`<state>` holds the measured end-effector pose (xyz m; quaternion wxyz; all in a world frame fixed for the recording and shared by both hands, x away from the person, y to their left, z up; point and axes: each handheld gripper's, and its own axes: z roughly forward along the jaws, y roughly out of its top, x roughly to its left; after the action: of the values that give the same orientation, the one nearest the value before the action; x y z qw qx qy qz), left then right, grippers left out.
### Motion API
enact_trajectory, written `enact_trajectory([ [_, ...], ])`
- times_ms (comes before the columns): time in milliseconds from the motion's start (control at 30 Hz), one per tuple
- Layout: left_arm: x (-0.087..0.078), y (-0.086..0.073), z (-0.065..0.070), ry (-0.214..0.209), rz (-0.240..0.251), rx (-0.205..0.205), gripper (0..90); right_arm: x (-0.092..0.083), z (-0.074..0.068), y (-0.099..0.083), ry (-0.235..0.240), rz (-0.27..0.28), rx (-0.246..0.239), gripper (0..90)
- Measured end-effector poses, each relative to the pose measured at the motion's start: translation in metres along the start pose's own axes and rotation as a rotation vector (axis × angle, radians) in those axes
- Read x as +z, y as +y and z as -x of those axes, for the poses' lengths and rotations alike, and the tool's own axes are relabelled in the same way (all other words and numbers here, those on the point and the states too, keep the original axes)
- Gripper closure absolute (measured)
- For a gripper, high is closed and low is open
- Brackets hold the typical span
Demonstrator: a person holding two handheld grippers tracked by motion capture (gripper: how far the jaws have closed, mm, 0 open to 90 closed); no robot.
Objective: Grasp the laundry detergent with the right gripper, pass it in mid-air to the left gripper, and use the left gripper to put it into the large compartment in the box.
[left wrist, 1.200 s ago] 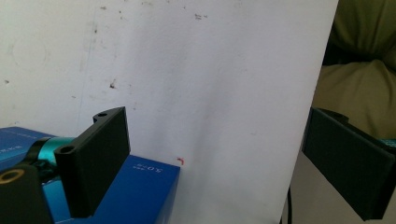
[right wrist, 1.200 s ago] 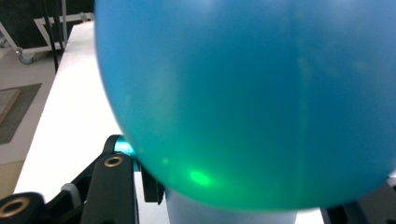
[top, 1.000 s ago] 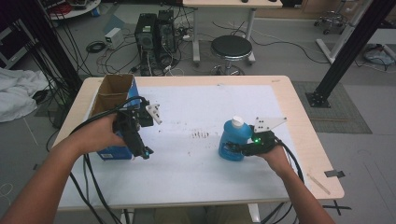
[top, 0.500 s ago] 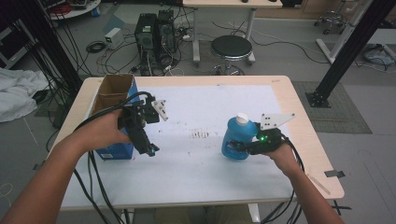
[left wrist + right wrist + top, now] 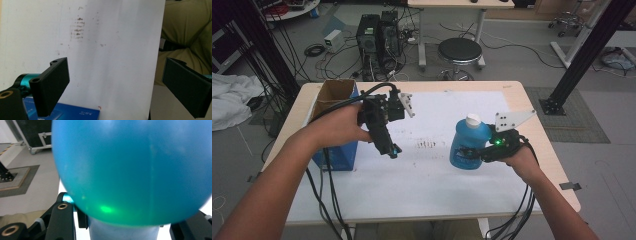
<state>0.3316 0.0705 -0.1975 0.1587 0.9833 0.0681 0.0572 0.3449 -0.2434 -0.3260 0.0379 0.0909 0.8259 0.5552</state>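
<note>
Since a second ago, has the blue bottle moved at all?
Yes. The blue bottle, gripped by the right tool, has been lifted and carried slightly toward the table's far edge, judged against the smudge marks on the white sheet.

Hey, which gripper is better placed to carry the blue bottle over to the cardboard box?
Right. The right gripper is already clamped on the blue bottle, whereas the left gripper hangs open and empty beside the cardboard box.

Bottle (image 5: 466,142) higher; left gripper (image 5: 394,151) raised.
</note>
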Motion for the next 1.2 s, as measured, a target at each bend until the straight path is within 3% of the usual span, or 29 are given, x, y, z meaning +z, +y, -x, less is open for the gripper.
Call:
enact_trajectory([
  [333,-0.008,0.033,0.000,-0.030,0.019,0.047,7.6,0.016,-0.004,0.018,0.078,0.009,-0.019,45.3],
  [600,-0.011,0.049,-0.002,-0.061,-0.017,0.061,7.6,0.031,-0.003,0.029,0.116,-0.030,-0.040,45.3],
  [867,-0.009,0.063,-0.004,-0.085,-0.032,0.087,7.6,0.048,-0.003,0.041,0.146,-0.053,-0.046,45.3],
  [1200,-0.006,0.069,-0.003,-0.095,-0.039,0.099,7.6,0.067,-0.007,0.052,0.184,-0.060,-0.065,45.4],
])
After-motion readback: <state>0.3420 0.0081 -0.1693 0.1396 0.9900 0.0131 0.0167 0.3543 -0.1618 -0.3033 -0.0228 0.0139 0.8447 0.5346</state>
